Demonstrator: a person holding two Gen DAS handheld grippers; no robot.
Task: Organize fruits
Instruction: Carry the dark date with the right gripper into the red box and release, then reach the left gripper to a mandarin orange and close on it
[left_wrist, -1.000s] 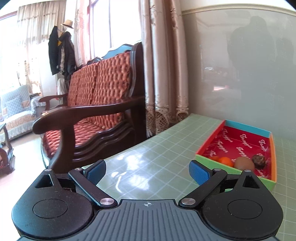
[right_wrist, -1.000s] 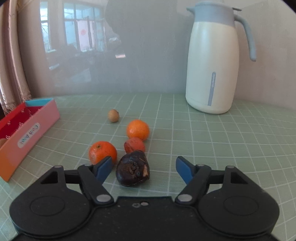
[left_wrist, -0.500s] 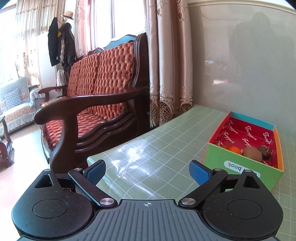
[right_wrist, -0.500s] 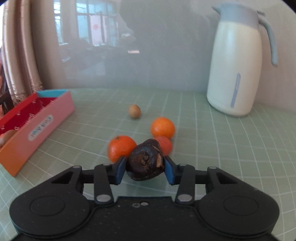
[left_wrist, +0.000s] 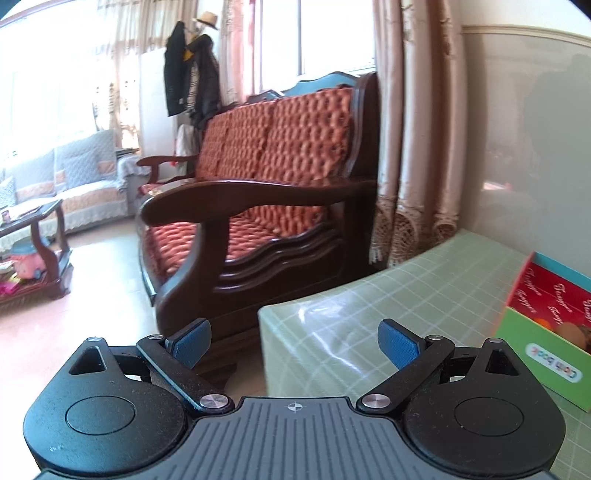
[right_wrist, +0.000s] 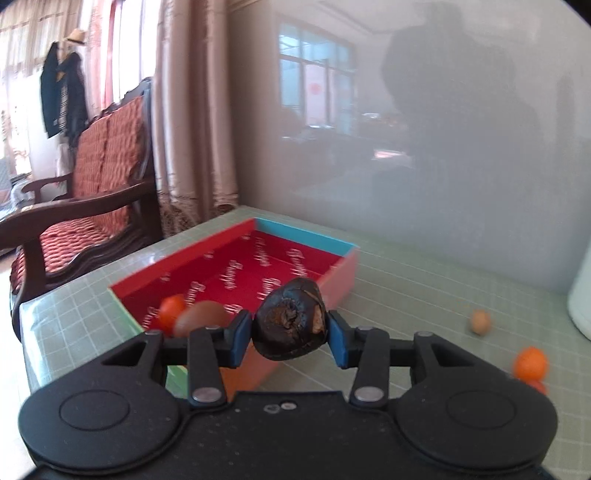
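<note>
Gripping a dark, wrinkled, roundish fruit (right_wrist: 290, 319) between its blue pads, the right gripper (right_wrist: 290, 328) holds it above the near right wall of the shallow red-lined cardboard box (right_wrist: 236, 273), which sits on the green gridded tablecloth (right_wrist: 406, 295). The fruit is clear of the cloth, at about 5 o'clock from the box's middle and not yet over the red floor.

The left gripper (left_wrist: 293, 341) hangs empty with its jaws spread wide, pointing past the table corner toward the dark wooden sofa with red cushions (left_wrist: 258, 184); the box's green end shows at its 3 o'clock.

Risks, as I judge them: the fruit is lumpy and held only at its sides, so a jolt could let it twist out and roll on the smooth cloth. Letting go too early would drop it on the box wall or outside it. Dropping from height could knock the fruit already in the near end of the box.

Counted in the right wrist view: one dark fruit in the jaws; in the box, one small orange fruit (right_wrist: 170, 310) at 9 o'clock of the held fruit and one brown oval fruit (right_wrist: 201, 321) beside it. On the cloth at 3 o'clock lie one small tan round fruit (right_wrist: 480, 321) and one orange mandarin (right_wrist: 530, 363), with a sliver of a redder fruit beneath it. One white jug edge (right_wrist: 580, 295) shows at far right.
</note>
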